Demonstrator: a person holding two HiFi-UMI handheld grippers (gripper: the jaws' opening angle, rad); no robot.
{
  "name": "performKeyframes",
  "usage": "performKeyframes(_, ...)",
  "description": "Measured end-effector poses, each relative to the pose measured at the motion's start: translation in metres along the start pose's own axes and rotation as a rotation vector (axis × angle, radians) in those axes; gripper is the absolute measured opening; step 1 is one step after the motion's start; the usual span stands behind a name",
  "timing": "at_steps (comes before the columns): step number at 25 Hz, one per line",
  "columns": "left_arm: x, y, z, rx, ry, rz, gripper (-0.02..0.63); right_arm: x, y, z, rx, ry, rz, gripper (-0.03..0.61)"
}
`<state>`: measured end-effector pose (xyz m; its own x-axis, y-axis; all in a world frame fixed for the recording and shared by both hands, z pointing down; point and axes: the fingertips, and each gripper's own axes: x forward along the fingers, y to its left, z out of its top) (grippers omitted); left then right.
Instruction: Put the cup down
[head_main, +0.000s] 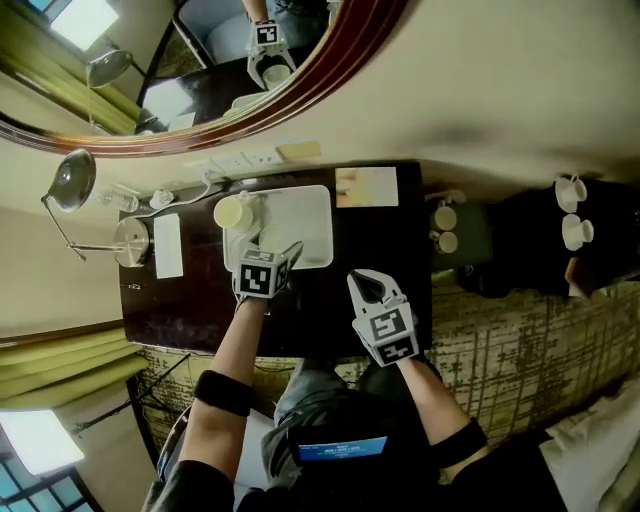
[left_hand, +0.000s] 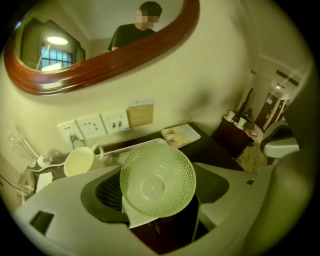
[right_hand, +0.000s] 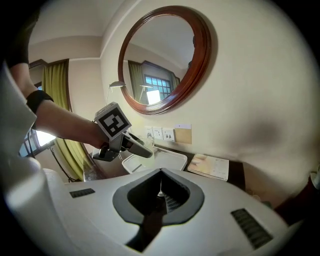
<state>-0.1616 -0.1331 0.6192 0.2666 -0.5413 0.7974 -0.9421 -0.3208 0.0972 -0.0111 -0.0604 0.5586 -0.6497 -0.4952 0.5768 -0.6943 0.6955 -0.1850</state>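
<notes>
L gripper: the jaws grip the glass cup btw. the two pads, its round base turned to the camera and a bit tilted. The cup is clear glass w/ a dimpled wall and a smooth flat disc in the centre. In the head view it is over the near edge of the white rectangular tray, above the dark glossy worktop. The forearm comes from 6 o'clock and the gripper points steeply down.

R gripper, at 3 o'clock of the left one: jaws closed together, nothing in them.

Farther, at 11 o'clock of the cup, a cream mug stands at the tray's left edge. Behind are wall sockets and an oval wood-framed mirror.
</notes>
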Motion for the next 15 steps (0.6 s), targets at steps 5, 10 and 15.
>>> performKeyframes(5, 0.036, -0.091, 0.034, 0.103, 0.011, -0.131, 0.385, -0.014, -0.029, -0.009, 0.022, -0.001, -0.009, 0.034)
performKeyframes(10, 0.068, -0.153, 0.054, 0.168, 0.032, -0.23, 0.385, -0.023, -0.059, -0.017, 0.035, -0.012, -0.043, 0.035)
performKeyframes(15, 0.091, -0.183, 0.066, 0.222, 0.046, -0.265, 0.385, -0.033, -0.082, -0.027, 0.071, -0.018, -0.063, 0.035)
